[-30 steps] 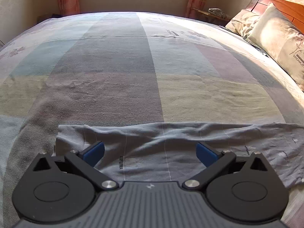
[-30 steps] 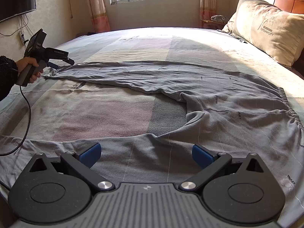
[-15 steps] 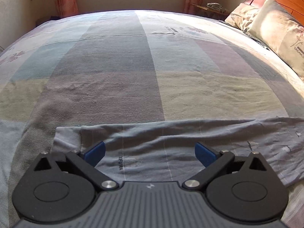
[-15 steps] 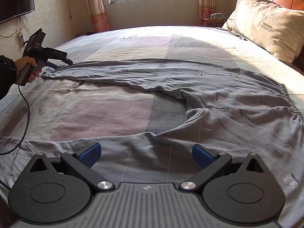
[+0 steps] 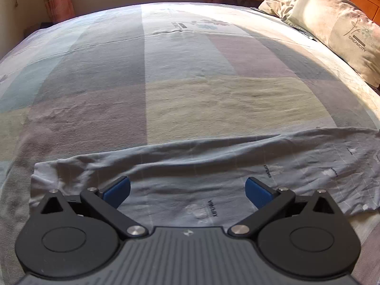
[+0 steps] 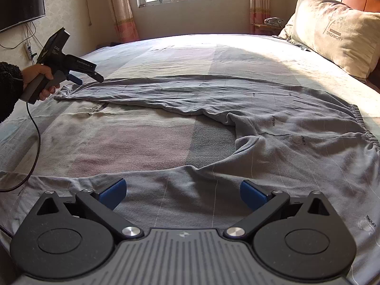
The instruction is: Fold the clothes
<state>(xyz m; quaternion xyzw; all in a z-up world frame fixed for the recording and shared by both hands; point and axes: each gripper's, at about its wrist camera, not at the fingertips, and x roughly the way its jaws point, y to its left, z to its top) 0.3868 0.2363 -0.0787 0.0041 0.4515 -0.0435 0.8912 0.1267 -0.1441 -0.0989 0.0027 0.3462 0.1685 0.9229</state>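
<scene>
Trousers of thin grey cotton (image 6: 273, 123) lie spread on the patchwork bed sheet (image 6: 142, 142), legs apart; left gripper (image 5: 187, 190) and right gripper (image 6: 181, 191) hover agape over separate legs. Bringing one leg onto the other looks due, each needing a pinch.

Both wrist views low over bed (image 5: 190, 95), facing headward-window, sharing grey trousers (image 6: 261, 109).

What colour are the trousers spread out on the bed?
Grey trousers, seen best in the right wrist view.
</scene>
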